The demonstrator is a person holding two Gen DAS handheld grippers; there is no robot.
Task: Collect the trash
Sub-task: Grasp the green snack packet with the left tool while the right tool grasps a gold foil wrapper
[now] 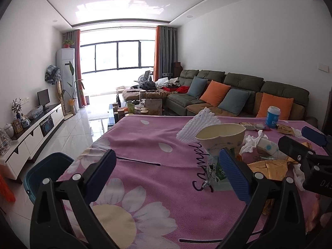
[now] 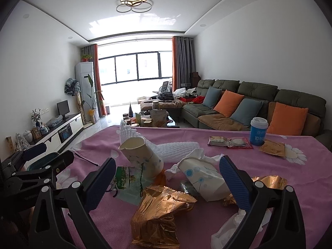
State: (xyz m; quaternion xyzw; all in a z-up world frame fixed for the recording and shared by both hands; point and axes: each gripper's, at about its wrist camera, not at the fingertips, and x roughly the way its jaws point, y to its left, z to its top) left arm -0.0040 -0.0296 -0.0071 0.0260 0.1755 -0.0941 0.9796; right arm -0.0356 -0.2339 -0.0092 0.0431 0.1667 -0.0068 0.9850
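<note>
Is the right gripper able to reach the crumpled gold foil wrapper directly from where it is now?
Probably yes. The right gripper is open, and the crumpled gold foil wrapper lies just below its jaws with nothing on top.

"sampl…" on pink cloth; "10年" on blue cup.

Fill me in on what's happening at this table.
A person is clearing trash off a table covered with a pink flowered cloth, one tool in each hand. Both tools are open and hold nothing. The right tool hovers over a crumpled gold wrapper and a squashed paper cup. The left tool sits beside another crushed cup. A teal bin waits beside the table.
</note>
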